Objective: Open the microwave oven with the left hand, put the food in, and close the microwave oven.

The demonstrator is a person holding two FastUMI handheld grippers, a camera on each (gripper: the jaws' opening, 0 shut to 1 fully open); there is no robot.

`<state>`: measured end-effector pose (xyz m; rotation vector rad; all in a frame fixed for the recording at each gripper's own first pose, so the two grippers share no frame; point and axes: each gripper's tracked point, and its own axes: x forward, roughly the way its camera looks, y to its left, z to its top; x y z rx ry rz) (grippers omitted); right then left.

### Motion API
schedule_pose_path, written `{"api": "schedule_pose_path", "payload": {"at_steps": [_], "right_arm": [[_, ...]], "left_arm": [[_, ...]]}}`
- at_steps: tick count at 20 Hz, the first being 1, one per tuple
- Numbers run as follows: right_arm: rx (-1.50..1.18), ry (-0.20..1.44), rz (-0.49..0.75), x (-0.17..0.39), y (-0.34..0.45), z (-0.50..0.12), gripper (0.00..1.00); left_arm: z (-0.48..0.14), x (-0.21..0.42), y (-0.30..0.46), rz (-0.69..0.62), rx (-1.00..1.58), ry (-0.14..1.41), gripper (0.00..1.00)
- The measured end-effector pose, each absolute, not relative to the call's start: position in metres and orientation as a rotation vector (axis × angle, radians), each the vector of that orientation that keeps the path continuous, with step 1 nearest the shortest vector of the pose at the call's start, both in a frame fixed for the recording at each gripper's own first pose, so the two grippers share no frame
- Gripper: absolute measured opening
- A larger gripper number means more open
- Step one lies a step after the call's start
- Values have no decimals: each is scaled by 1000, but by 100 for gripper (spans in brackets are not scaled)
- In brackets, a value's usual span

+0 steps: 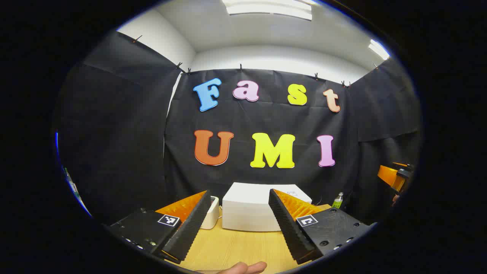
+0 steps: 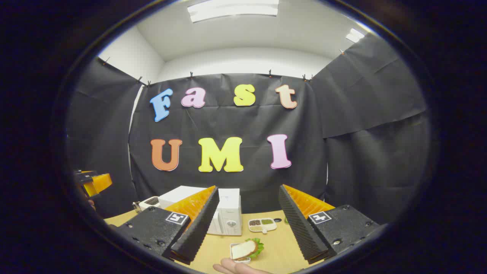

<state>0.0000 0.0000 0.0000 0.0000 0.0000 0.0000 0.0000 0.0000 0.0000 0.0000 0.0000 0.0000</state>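
The white microwave (image 1: 247, 211) stands on the wooden table straight ahead of my left gripper (image 1: 239, 195), which is open and holds nothing. In the right gripper view the microwave (image 2: 228, 213) is at centre left, and its door looks shut. The food, a slice of bread on lettuce in a small white dish (image 2: 245, 250), lies on the table near the front edge, below and between the fingers of my open, empty right gripper (image 2: 249, 189). Each gripper is well back from the microwave. The other gripper's orange body (image 1: 395, 177) is at the far right of the left gripper view.
A white toaster (image 1: 211, 213) sits left of the microwave. A green bottle (image 1: 337, 200) stands at its right. A divided white tray of beans (image 2: 262, 224) lies on the table (image 2: 274, 243) behind the dish. A person's fingertip (image 2: 236, 268) pokes in at the bottom edge.
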Motion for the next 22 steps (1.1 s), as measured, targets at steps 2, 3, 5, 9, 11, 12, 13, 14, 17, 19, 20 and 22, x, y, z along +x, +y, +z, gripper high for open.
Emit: {"api": "schedule_pose_path", "payload": {"at_steps": [2, 3, 5, 9, 11, 12, 13, 14, 17, 19, 20, 22], "right_arm": [[4, -1, 2, -1, -1, 0, 100], [7, 0, 5, 0, -1, -1, 100], [11, 2, 6, 0, -4, -4, 100], [19, -2, 16, -2, -6, -5, 100], [25, -2, 19, -3, -8, -7, 100], [29, 1, 26, -3, -7, -8, 91], [32, 4, 34, -3, -6, -10, 92], [34, 4, 37, -2, -7, -11, 91], [39, 3, 42, -5, -10, -13, 92], [38, -3, 48, -5, -12, -15, 92], [32, -6, 51, -5, -13, -16, 99], [16, -9, 60, -7, -16, -21, 99]], "left_arm": [[8, -2, 10, 22, -4, -29, 95], [10, -2, 10, 24, -10, -37, 95], [9, -1, 11, 18, -21, -38, 95], [2, -1, 6, -12, -9, -19, 95], [-1, 0, 4, -18, 8, -13, 95], [-4, 1, 2, -22, 11, -7, 95], [-6, 2, -2, -29, 10, 1, 95], [-8, 4, -7, -38, 5, 6, 95], [-11, 13, -18, -47, -8, 2, 95], [-18, 23, -28, -59, -12, 8, 95], [-23, 29, -37, -82, -24, 11, 95], [-36, 45, -45, -83, -30, 32, 95]]}}
